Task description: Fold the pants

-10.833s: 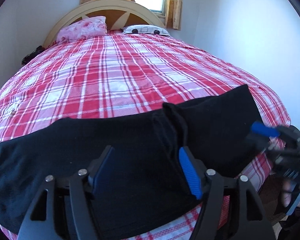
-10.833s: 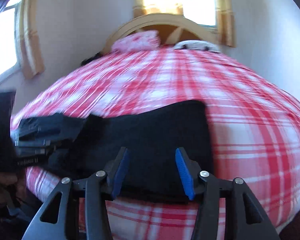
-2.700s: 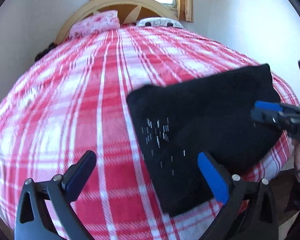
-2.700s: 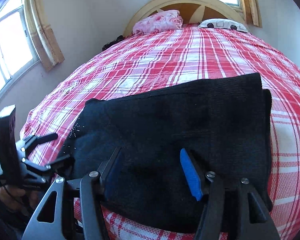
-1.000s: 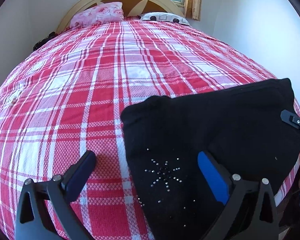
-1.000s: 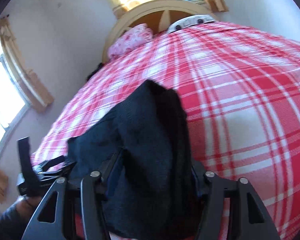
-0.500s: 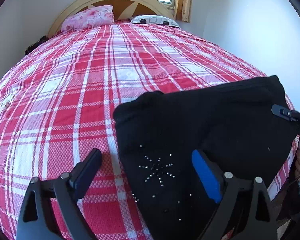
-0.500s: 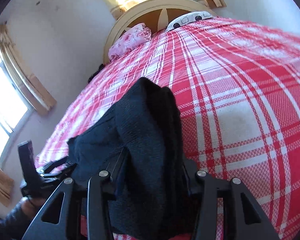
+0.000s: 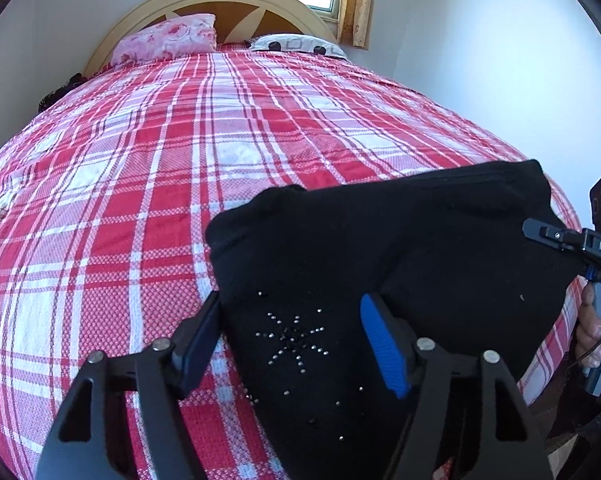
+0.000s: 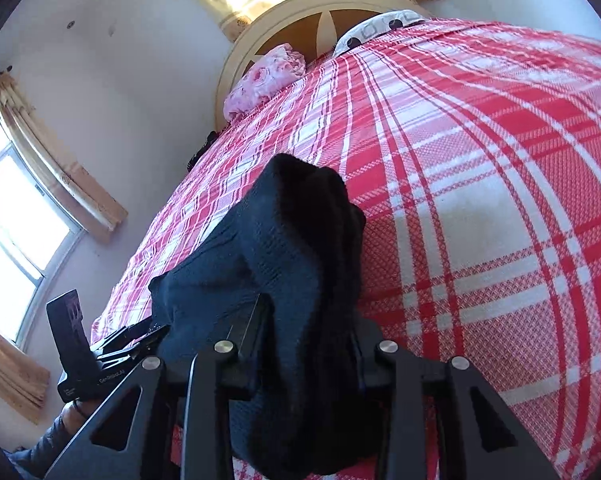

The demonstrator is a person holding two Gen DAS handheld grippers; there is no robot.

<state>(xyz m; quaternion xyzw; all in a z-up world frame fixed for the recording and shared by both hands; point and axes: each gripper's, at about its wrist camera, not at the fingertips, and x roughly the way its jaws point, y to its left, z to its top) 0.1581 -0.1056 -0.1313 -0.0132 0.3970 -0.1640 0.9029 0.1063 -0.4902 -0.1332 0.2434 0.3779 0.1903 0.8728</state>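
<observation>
Folded black knit pants (image 9: 380,248) lie lower right on the red plaid bed (image 9: 180,152); left gripper (image 9: 292,340) fingers apart astride them, right gripper (image 10: 308,344) fingers clamped on the pants' edge.

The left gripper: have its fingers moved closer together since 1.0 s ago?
Yes. The left gripper has narrowed: its left finger, earlier out on the red plaid bedspread, now touches the left edge of the black pants.

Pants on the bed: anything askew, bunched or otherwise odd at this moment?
The black pants are not lying flat: the right gripper is shut on a thick bunch of them, raised off the plaid bedspread. The left gripper is open, straddling the studded corner.
</observation>
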